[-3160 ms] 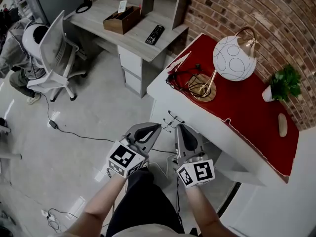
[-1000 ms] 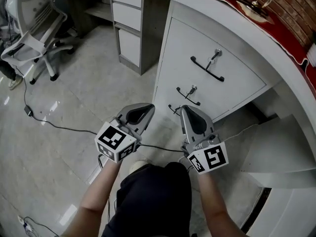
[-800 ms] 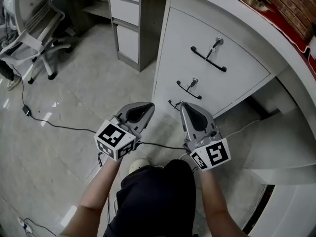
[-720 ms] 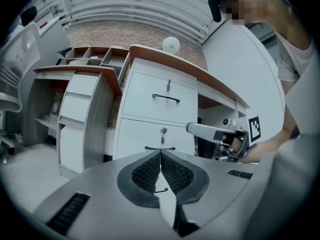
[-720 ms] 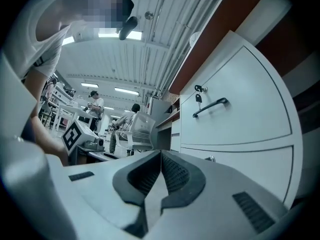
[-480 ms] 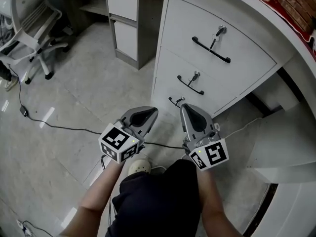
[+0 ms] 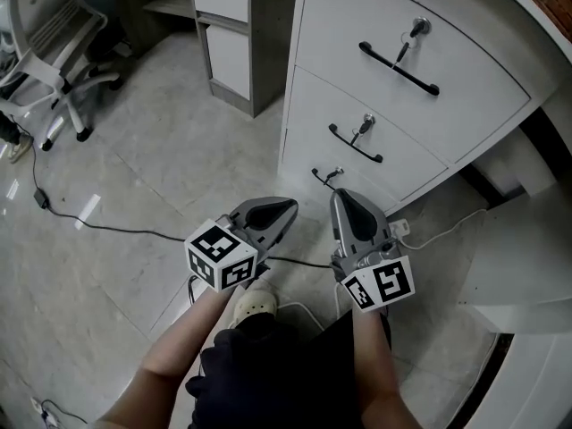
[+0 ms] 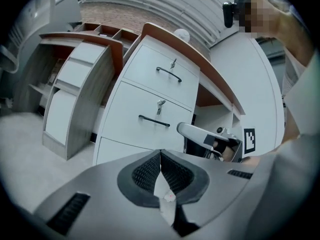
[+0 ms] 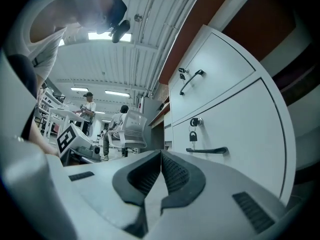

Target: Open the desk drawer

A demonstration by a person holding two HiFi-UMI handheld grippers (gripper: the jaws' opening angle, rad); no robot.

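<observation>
The white desk has three drawer fronts stacked one over another, all closed. Each has a black bar handle with a key above it: top handle [image 7: 399,68], middle handle [image 7: 355,143], bottom handle [image 7: 326,177]. My left gripper [image 7: 293,206] is shut and empty, low over the floor, left of the bottom handle. My right gripper [image 7: 340,195] is shut and empty too, its tip just below the bottom handle, not touching it. The left gripper view shows the top handle [image 8: 168,74] and middle handle [image 8: 154,121] ahead. The right gripper view faces the middle handle [image 9: 206,150] and its key [image 9: 192,134].
A grey drawer unit [image 7: 228,52] stands left of the desk, with an office chair [image 7: 45,52] further left. A black cable [image 7: 116,231] crosses the tiled floor and a white cable [image 7: 429,235] lies right of the desk. People stand far behind in the right gripper view.
Both grippers have sunk toward the floor, still shut. The head view has dropped from the desk top to the drawer fronts, which now fill more of the picture.
</observation>
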